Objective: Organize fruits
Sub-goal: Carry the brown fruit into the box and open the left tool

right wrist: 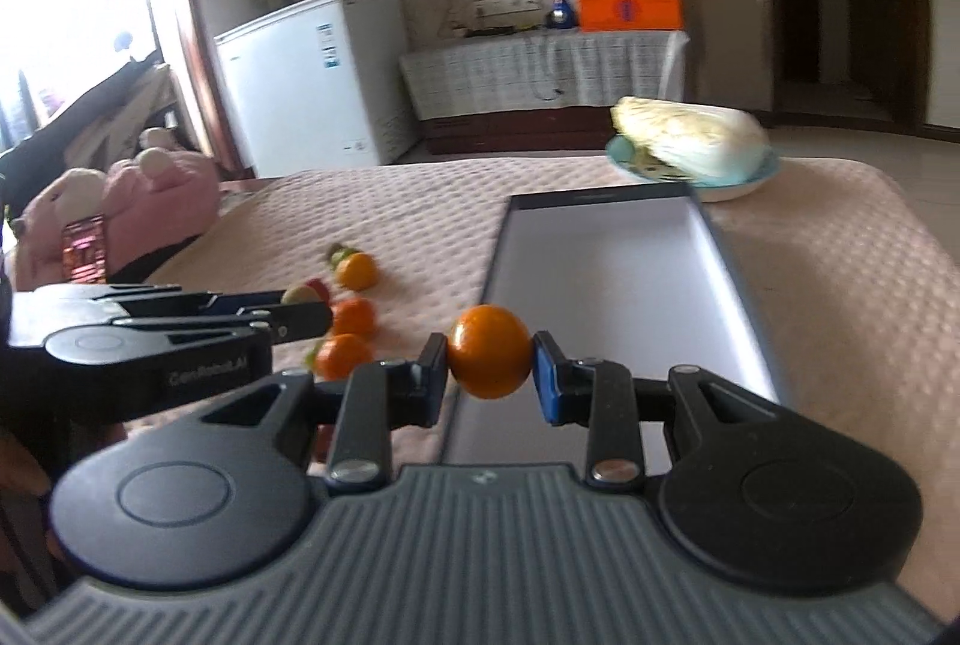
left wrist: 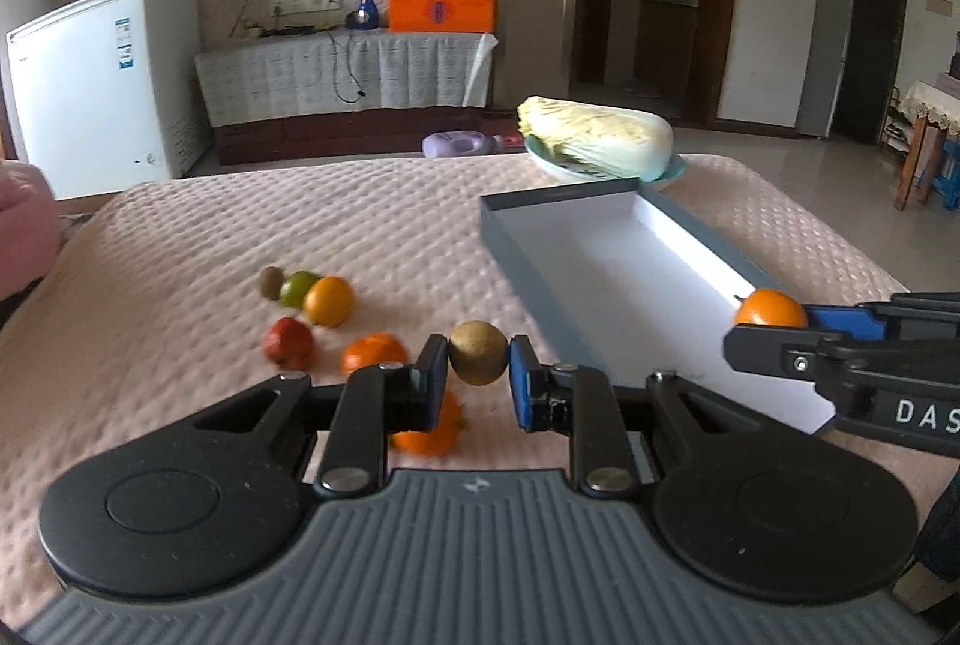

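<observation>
Left wrist view: left gripper [left wrist: 478,369] pinches a brown kiwi [left wrist: 478,360] between its blue pads, held above the pink quilted cover [left wrist: 372,225]. Loose fruit on the cover to the left: a second kiwi [left wrist: 271,282], a green fruit [left wrist: 297,288] and an orange [left wrist: 328,300] touching in a row; nearer, a red fruit [left wrist: 288,342] and a mandarin [left wrist: 374,352] apart from each other. One more orange fruit [left wrist: 429,429] lies partly hidden under the left finger. Grey box [left wrist: 534,255] with white interior sits to the right, nothing in the visible part. Right gripper [left wrist: 771,312] enters from the right edge, clamped on an orange fruit [left wrist: 770,308] at the box's right wall. Beyond the box, a cabbage [left wrist: 597,138] rests on a plate [left wrist: 672,174].

Right wrist view: right gripper [right wrist: 490,369] pinches the orange fruit [right wrist: 490,351], over the near left corner of the grey box [right wrist: 735,273]. Left gripper [right wrist: 303,306] shows at left, closed on a pale round fruit, blurred. Loose fruit lies on the cover just past it; edges are smeared. Cabbage [right wrist: 690,141] on its plate [right wrist: 744,186] beyond the box. Pink plush toy [right wrist: 138,201] at the far left.
</observation>
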